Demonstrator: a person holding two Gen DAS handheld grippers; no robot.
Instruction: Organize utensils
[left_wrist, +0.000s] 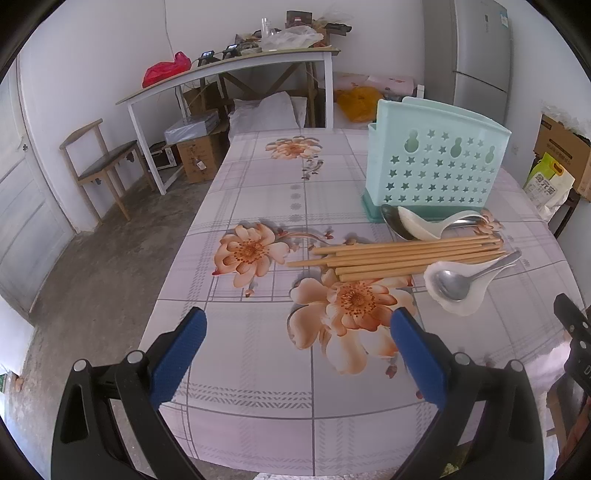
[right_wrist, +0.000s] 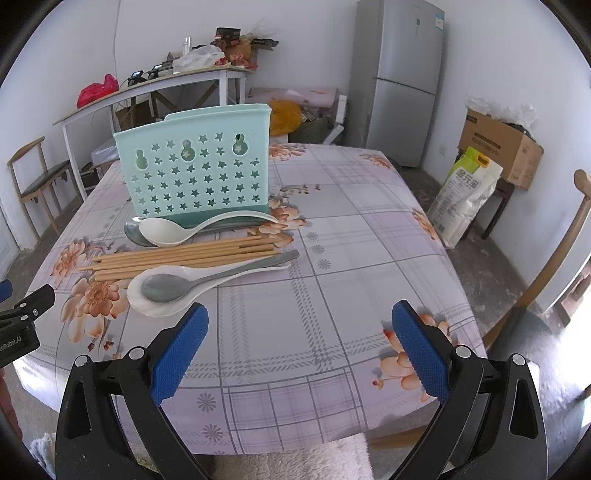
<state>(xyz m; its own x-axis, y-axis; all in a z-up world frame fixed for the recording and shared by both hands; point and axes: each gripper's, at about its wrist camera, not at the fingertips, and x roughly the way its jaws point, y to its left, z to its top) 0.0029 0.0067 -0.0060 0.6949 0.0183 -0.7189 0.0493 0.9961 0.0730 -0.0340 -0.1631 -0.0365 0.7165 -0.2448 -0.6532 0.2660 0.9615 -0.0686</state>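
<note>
A pale green utensil holder (left_wrist: 436, 170) (right_wrist: 195, 173) with star-shaped holes stands upright on the table. In front of it lie a white ceramic spoon (left_wrist: 428, 223) (right_wrist: 166, 230) and a metal spoon (left_wrist: 392, 220) (right_wrist: 135, 232). A bundle of wooden chopsticks (left_wrist: 399, 256) (right_wrist: 177, 258) lies crosswise nearer to me. Closest is a second white spoon (left_wrist: 463, 295) (right_wrist: 155, 306) with a metal spoon (left_wrist: 454, 286) (right_wrist: 166, 288) resting in its bowl. My left gripper (left_wrist: 297, 325) hovers open above the near left of the table, holding nothing. My right gripper (right_wrist: 299, 321) is open and empty, to the right of the spoons.
The table carries a floral plaid cloth (left_wrist: 280, 369) (right_wrist: 332, 229) with edges close on all sides. A wooden chair (left_wrist: 99, 166) and a cluttered white desk (left_wrist: 229, 70) stand beyond on the left. A grey fridge (right_wrist: 402, 81), a rice bag (right_wrist: 465, 195) and a cardboard box (right_wrist: 498, 147) are on the right.
</note>
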